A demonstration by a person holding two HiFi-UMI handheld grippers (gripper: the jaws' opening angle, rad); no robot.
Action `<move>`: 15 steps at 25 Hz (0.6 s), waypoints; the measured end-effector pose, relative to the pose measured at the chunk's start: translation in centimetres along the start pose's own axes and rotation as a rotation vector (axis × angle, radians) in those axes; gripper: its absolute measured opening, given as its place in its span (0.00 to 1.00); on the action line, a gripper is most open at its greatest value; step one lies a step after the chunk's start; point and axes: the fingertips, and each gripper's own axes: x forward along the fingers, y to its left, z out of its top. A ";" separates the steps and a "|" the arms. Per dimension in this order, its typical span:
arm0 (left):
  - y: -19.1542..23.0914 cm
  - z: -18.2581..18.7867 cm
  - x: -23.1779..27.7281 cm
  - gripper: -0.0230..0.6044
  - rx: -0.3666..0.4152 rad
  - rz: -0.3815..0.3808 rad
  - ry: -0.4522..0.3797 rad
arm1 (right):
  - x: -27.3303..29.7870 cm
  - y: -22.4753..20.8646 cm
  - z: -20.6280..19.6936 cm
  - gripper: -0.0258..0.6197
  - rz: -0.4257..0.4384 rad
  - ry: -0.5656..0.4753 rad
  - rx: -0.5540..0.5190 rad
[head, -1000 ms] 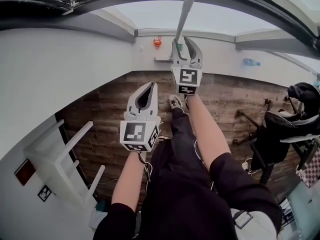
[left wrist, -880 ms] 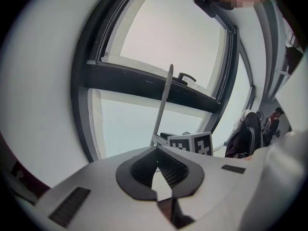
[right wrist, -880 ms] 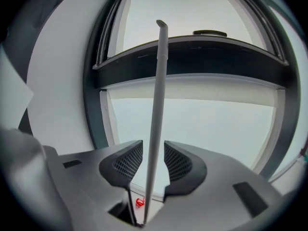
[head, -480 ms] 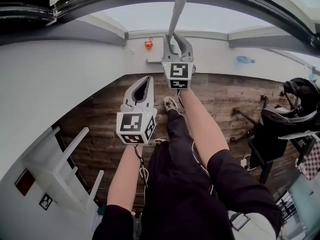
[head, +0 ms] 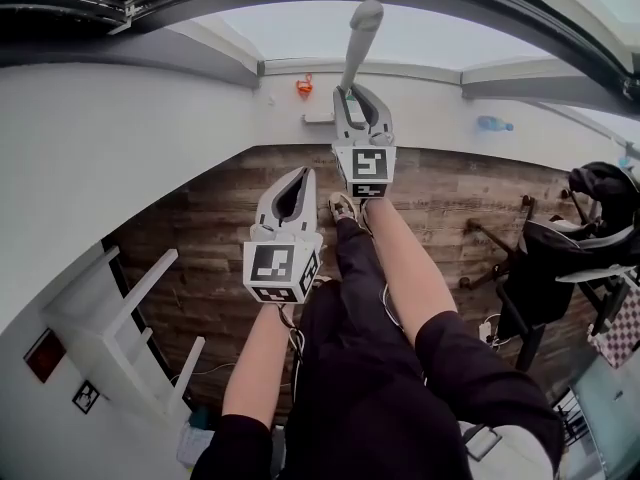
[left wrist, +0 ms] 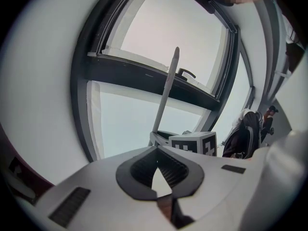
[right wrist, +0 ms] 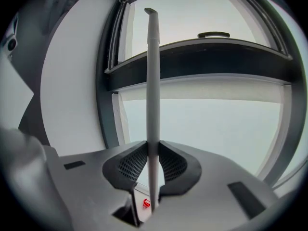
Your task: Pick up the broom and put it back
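Note:
The broom's grey handle (head: pixel 357 43) stands nearly upright before the window, its top end in view. My right gripper (head: pixel 359 93) is shut on it: in the right gripper view the handle (right wrist: pixel 153 81) runs between the dark pads (right wrist: pixel 131 163), which press it from both sides. These jaws have just been closing, with the handle between them. My left gripper (head: pixel 297 173) hangs lower and to the left, shut and holding nothing. From the left gripper view (left wrist: pixel 156 149) the handle (left wrist: pixel 166 91) rises behind the right gripper's marker cube (left wrist: pixel 195 144). The broom's head is hidden.
A white shelf unit (head: pixel 120 318) stands at the left on the wood floor (head: pixel 200 228). At the right is an office chair (head: pixel 560 258) with dark clothes on it. An orange object (head: pixel 304 86) and a blue bottle (head: pixel 497 123) lie by the far wall. The person's legs (head: pixel 350 268) are below.
The right jaws have drawn in from wide apart onto the broom handle. The handle's top end, cut off before, now shows in the head view. The left gripper has hardly shifted.

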 end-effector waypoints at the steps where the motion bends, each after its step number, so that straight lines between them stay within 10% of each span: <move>1: -0.3 -0.1 -0.4 0.04 0.007 0.002 -0.004 | -0.5 0.3 0.0 0.18 0.004 -0.001 -0.007; 15: -4.2 0.2 -11.3 0.04 -0.009 0.080 -0.158 | -12.5 4.9 8.5 0.18 0.059 -0.129 -0.111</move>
